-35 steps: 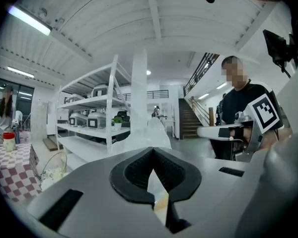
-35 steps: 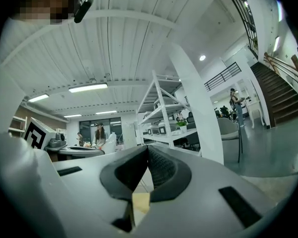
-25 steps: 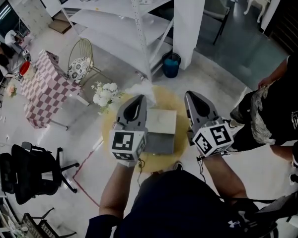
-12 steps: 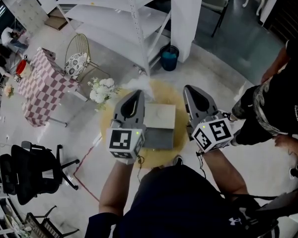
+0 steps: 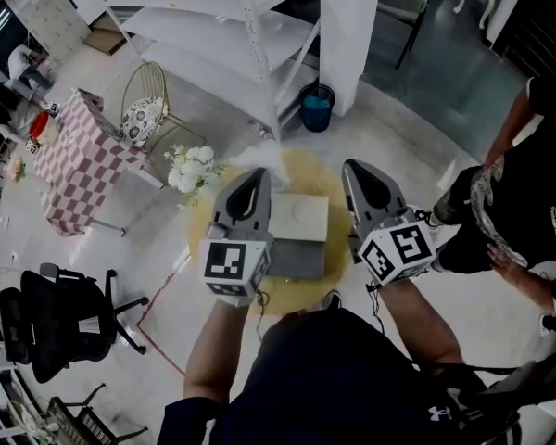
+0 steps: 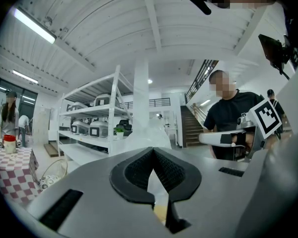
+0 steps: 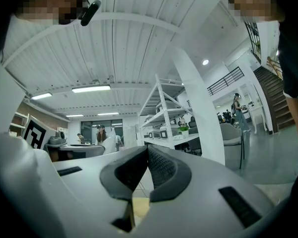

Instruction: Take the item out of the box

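A grey box [image 5: 296, 258] with a pale lid lies on a round yellow table [image 5: 200, 239], low in the middle of the head view. My left gripper [image 5: 259, 176] hovers over the box's left edge and my right gripper [image 5: 357, 169] over its right side, both well above it and pointing away from me. In the left gripper view the dark pads [image 6: 139, 170] meet at the tip of the left gripper [image 6: 152, 150], with nothing between them. The right gripper [image 7: 147, 148] is likewise shut and empty. What the box holds is hidden.
White shelving [image 5: 222, 26] and a white pillar [image 5: 347, 26] stand beyond the table, with a blue bin [image 5: 317, 108] between them. White flowers [image 5: 190, 170], a wire chair [image 5: 148, 105] and a checkered table [image 5: 69, 156] are to the left. A person [image 5: 528, 184] stands at the right.
The head view has shifted slightly. Both grippers keep their place over the box. The person at the right has moved an arm.
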Motion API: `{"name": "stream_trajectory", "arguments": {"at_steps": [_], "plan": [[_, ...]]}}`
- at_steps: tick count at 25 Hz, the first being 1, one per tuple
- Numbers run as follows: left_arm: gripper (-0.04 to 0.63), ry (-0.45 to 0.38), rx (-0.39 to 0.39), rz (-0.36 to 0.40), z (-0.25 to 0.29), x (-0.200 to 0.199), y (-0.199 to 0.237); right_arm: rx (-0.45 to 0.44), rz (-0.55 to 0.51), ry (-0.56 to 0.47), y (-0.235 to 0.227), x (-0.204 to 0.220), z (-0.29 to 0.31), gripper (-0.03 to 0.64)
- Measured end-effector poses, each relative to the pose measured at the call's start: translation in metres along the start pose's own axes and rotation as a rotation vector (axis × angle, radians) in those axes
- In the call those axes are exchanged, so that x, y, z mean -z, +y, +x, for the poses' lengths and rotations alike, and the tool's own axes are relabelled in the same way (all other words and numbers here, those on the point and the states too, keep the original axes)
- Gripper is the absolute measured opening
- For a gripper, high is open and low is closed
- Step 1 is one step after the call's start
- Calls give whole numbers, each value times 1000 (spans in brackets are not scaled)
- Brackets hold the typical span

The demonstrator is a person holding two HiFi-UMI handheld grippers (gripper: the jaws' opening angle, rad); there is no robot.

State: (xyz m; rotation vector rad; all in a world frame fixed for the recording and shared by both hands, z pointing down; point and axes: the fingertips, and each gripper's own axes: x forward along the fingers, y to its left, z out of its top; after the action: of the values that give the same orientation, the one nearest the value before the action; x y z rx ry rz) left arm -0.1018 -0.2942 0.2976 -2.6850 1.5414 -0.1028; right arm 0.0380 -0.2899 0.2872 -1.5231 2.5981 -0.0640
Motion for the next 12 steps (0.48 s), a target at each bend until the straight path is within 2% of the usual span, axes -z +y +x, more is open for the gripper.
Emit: {"name": "stream_trajectory", "arguments": {"at_steps": [12], "plan": [[15, 0, -3, 2, 0, 2, 1, -4, 14, 2, -1, 1, 0, 8]]}}
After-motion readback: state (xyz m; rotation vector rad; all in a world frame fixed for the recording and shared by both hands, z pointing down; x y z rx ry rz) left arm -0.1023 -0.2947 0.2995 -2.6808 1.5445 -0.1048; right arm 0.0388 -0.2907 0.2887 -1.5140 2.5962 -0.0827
